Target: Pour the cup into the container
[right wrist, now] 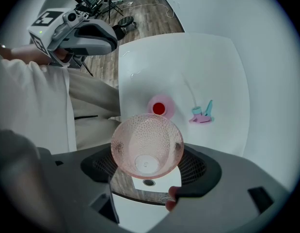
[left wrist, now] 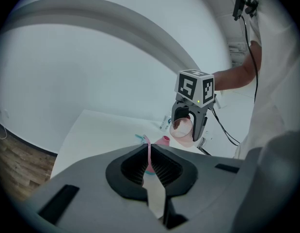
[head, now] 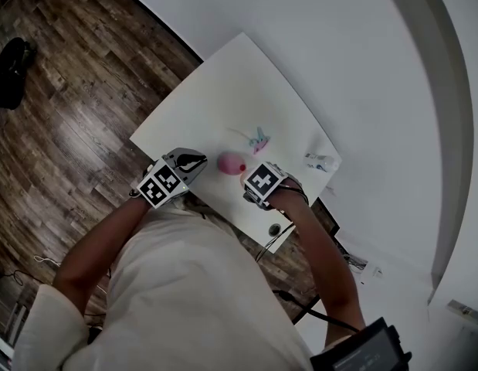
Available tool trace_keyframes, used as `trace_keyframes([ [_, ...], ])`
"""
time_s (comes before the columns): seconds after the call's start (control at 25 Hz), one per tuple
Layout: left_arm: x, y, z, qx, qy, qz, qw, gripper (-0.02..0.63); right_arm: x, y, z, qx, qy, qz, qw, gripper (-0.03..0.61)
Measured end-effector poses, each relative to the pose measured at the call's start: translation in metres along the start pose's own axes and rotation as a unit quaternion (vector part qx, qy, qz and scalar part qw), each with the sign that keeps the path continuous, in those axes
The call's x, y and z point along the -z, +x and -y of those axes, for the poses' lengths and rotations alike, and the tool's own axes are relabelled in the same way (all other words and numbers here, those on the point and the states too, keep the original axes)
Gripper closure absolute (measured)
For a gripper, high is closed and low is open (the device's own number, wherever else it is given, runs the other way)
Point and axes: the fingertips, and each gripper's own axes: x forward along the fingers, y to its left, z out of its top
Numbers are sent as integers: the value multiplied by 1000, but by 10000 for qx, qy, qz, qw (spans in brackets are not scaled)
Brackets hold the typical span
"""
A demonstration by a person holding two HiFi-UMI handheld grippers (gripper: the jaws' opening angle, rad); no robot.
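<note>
left claw (left wrist: 149,150): jaws closed together; a thin pink and teal sliver shows in the seam, cannot tell what it is
left claw pose: points slightly downward over the near edge of the worktop (head: 223,91), towards the right claw
right claw (right wrist: 148,169): jaws apart, one pressed on each side of the cup (right wrist: 146,144), which it grips
right claw pose: points steeply down, marker cube (left wrist: 194,86) on top
cup: clear pinkish, dimpled wall; sits between the right claw's jaws, tipped so its mouth faces that claw's camera and its base shows deep inside
cup contents: dark reddish patch shows inside near the rim in the left gripper view; cannot tell how much
container (right wrist: 159,108): small, pink, round, red showing in its opening; stands on the worktop just beyond the right claw's tips, below the cup's far rim, apart from the cup
container vs claws: between the two claws in the head view, nearer the right one
pink and teal object (right wrist: 203,113): lies on the worktop beyond the right claw, off to the right of the container, well apart from the left claw
small clear packet (head: 320,161): at the worktop edge, out to the right claw's outer side
worktop: white, square, set by a white wall
floor (head: 76,130): dark wood planks, off to the left claw's side
black object (head: 11,68): on the floor, far from both claws
</note>
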Motion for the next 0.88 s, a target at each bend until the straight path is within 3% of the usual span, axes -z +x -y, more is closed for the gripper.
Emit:
trace_keyframes([
  [0.88, 3, 0, -1, 1, -30, 4, 10000, 601, 2, -4, 0, -60, -19, -236, 9997, 206],
])
